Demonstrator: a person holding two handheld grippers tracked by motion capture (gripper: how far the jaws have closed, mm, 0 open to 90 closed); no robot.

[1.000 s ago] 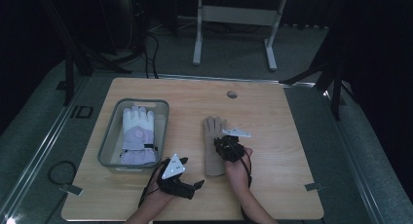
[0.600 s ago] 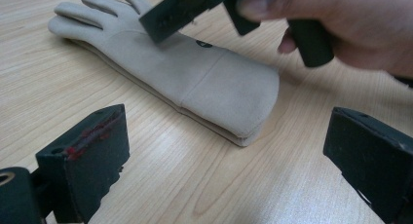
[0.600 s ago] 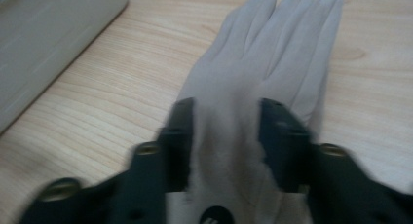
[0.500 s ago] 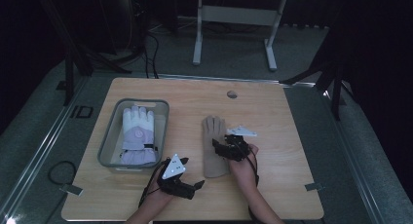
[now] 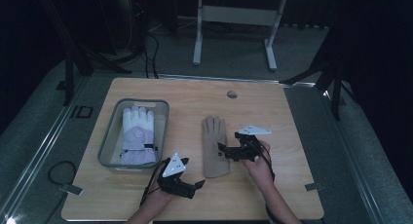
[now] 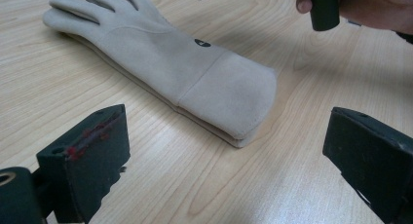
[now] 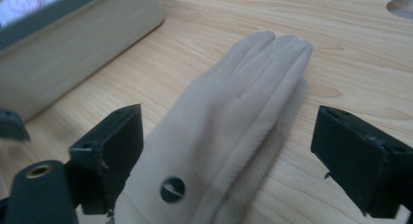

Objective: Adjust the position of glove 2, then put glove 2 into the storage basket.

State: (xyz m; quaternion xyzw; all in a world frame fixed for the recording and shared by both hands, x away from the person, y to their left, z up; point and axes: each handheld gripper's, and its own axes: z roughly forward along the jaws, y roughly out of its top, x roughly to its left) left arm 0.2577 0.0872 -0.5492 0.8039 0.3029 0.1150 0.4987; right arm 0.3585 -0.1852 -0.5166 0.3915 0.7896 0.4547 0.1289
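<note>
Table [image 5: 292, 112]: pale wood, bearing everything in reach, so the work stays flat and low.
Grey bin [image 5: 109, 141]: set at the table's left, well apart from the tan glove; holds a white and lilac glove [image 5: 137, 136] laid flat, fingers away from the person, likely the sorted-away partner or an item of another pair.
Tan glove [image 5: 215, 146]: lies flat on the wood at mid-table, fingers pointing away, cuff toward the person; folded-looking double layer at the cuff in the left gripper view [image 6: 160, 63], a small dark round mark [image 7: 172, 189] on its back.
Right gripper [image 5: 225, 151]: hovers just over the glove's right edge; jaws have just been opening and now stand wide apart, the glove's palm and fingers showing between them but unpressed, so apparently a release after setting or smoothing it.
Left gripper [image 5: 197, 185]: near the table's front edge, just short of the cuff, jaws spread wide with nothing between but bare wood; aimed at the cuff, seemingly waiting its turn.
Likely next: a pinch at the cuff, which lies open to the left jaws.
</note>
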